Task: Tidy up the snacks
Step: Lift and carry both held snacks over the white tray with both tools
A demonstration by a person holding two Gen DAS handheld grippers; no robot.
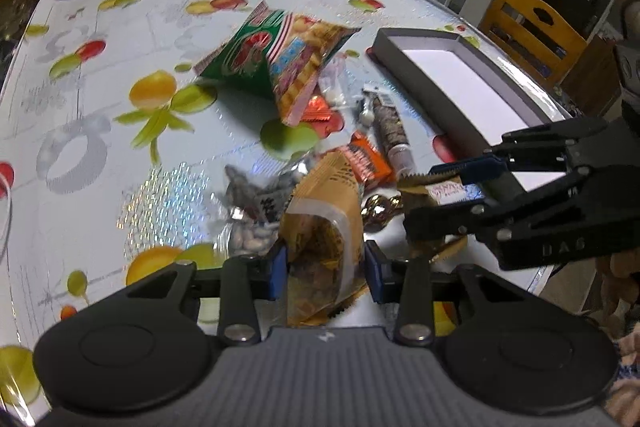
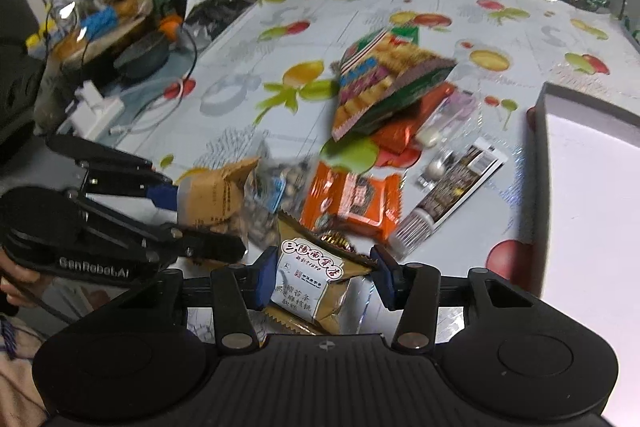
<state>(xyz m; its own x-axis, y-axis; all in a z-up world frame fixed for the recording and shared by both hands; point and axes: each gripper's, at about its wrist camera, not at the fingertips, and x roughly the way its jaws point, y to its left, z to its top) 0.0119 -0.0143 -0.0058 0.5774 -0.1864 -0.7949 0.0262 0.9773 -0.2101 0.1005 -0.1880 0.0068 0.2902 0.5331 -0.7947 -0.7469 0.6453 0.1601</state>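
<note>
Left gripper (image 1: 326, 269) clamped on tan snack packet (image 1: 320, 227), right gripper (image 2: 326, 277) seemingly on white-labelled pastry packet (image 2: 310, 285)

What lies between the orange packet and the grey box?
A dark tube-shaped snack pack lies between the orange packet and the grey box, seen in the right wrist view.

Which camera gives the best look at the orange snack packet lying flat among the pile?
The right wrist view. There the orange packet lies face-up, nearly whole and fairly sharp, just beyond the brown packet. In the left wrist view the same orange packet is small, seen at an angle, and partly hidden behind a tan bag.
</note>
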